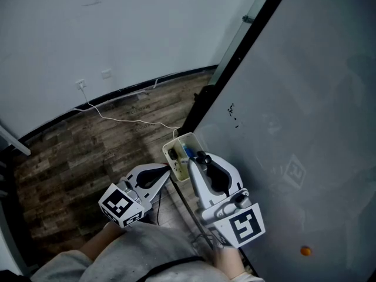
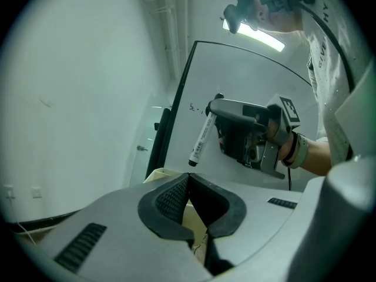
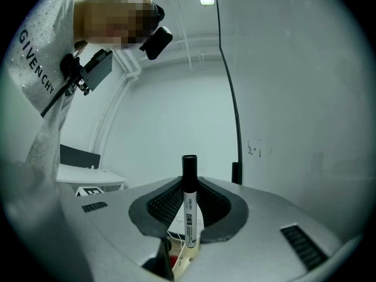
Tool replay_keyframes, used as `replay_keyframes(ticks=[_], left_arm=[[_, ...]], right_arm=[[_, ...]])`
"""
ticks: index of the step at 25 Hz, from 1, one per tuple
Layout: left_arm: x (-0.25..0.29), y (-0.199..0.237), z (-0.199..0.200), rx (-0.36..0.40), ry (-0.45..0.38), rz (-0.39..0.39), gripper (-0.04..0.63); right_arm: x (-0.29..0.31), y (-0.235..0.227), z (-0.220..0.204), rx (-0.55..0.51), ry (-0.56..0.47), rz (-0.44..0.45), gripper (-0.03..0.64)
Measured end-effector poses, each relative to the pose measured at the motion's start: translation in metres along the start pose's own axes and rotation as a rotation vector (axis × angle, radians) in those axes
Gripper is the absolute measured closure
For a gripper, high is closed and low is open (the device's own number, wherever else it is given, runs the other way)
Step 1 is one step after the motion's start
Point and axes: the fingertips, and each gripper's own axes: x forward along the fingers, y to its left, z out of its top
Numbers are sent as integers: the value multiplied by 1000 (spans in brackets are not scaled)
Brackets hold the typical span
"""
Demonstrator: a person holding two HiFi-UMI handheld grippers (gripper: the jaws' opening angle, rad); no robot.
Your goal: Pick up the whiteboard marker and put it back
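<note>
Against the edge of the large grey whiteboard [image 1: 305, 98] sits a cream tray [image 1: 176, 141]. The left gripper [image 2: 188, 180] is level beside it, jaws closed together on nothing. The right gripper [image 3: 189, 187] is clamped on the whiteboard marker [image 3: 189, 207] just above the tray, the marker's black end jutting past the pads.

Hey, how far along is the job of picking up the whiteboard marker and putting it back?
Done: the pick-up. The whiteboard marker sits clamped between the right gripper's fingers, clear of the beige holder at the whiteboard's edge. In hand: it is held beside the board. Left to do: probably lowering it into the holder and letting go. The left gripper is shut and empty.
</note>
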Motion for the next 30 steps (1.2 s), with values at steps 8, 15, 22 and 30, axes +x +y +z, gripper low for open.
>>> replay_keyframes(ticks=[8, 15, 22, 30], left_arm=[[-1, 1, -9, -22, 6, -6, 580], [1, -2, -23, -43, 35, -37, 580], [0, 0, -37, -69, 59, -43, 580], [-1, 1, -50, -93, 73, -39, 580]], right_arm=[[1, -2, -20, 22, 30, -6, 537], [-4, -10, -50, 35, 88, -61, 537], [-7, -11, -71, 71, 118, -72, 537], [-9, -12, -88, 75, 133, -95, 537]])
